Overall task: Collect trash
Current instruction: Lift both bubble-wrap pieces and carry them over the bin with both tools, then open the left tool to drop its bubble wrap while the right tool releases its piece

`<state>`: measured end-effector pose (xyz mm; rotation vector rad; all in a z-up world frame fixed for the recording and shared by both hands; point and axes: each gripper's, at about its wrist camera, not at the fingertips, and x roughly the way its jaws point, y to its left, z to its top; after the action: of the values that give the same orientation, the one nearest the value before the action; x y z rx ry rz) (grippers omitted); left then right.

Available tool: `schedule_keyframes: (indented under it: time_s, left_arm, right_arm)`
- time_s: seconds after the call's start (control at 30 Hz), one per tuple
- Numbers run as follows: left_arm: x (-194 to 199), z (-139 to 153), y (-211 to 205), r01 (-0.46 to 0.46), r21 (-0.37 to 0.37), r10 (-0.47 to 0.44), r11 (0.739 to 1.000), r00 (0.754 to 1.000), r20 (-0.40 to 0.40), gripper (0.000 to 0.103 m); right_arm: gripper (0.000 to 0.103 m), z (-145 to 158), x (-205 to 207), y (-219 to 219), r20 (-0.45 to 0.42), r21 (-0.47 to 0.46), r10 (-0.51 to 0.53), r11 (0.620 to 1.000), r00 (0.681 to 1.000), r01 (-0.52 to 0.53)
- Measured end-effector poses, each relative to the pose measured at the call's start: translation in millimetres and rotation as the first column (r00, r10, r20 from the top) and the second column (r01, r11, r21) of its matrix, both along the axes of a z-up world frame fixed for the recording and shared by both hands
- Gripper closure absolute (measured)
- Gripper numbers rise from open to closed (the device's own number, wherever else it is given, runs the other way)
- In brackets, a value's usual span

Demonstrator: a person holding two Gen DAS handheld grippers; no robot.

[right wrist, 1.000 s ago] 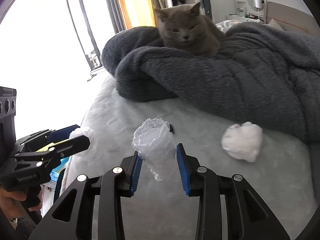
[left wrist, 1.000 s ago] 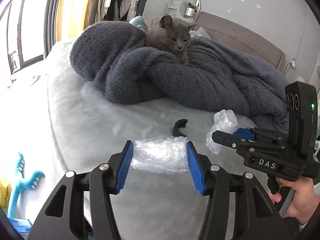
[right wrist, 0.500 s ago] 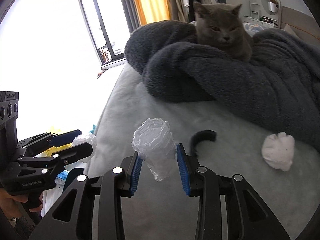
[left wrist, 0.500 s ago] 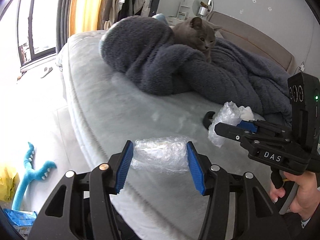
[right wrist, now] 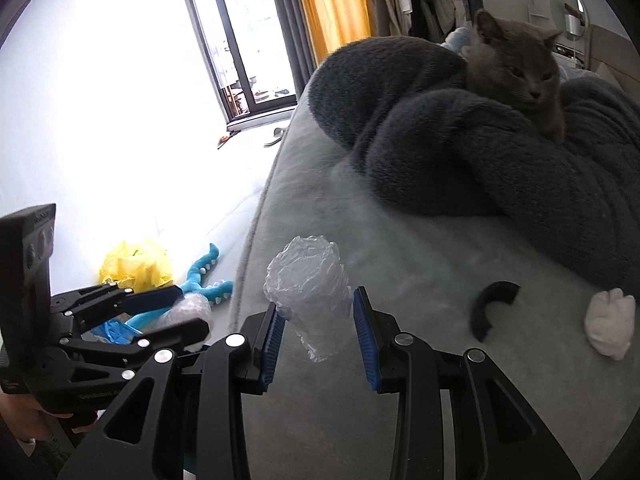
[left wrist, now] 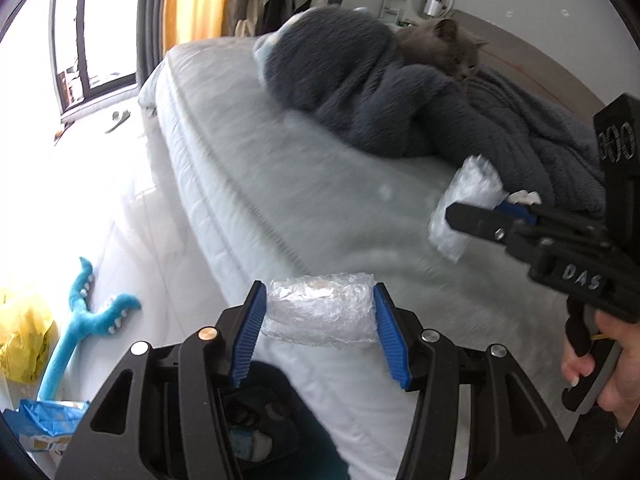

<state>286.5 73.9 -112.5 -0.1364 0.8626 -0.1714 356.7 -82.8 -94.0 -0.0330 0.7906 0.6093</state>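
In the left wrist view our left gripper clamps a bubble-wrap wad off the bed edge. In the right wrist view our right gripper pinches a crumpled plastic wrap above the bed; a black curved piece and white wad lie near the blanket and cat.

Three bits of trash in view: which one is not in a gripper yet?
The white tissue wad lying loose on the bed, beside the black curved piece. Each gripper already clamps a clear plastic wad.

Bed bears blanket, black hook, white wad.
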Motion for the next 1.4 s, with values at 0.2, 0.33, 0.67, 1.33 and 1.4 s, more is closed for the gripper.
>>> schedule_keyframes:
  time_s: [0.2, 0.33, 0.67, 1.33, 1.4]
  left_arm:
    - [-5, -19, 24, -0.029, 0.009, 0.029, 1.000, 0.998, -0.053, 0.046]
    - [-10, -32, 41, -0.046, 0.008, 0.047, 0.999, 0.995, -0.087, 0.046]
    - [-22, -74, 76, -0.078, 0.042, 0.086, 0.996, 0.974, -0.208, 0.046]
    - [-55, -111, 145, -0.156, -0.042, 0.127, 0.987, 0.911, -0.393, 0.031]
    - [-55, -105, 151, -0.166, -0.055, 0.135, 0.985, 0.919, -0.369, 0.031]
  right_arm:
    - [0.068, 0, -6, 32, -0.002, 0.004, 0.051, 0.999, 0.999, -0.051]
    - [0.068, -3, -14, 58, -0.005, -0.002, 0.097, 0.995, 0.995, -0.097]
    - [0.068, -23, -26, 107, -0.050, -0.028, 0.181, 0.983, 0.982, -0.183]
    - [0.068, -89, -50, 178, -0.218, -0.107, 0.263, 0.951, 0.940, -0.291]
    - [0.068, -94, -53, 180, -0.233, -0.111, 0.265, 0.949, 0.936, -0.296]
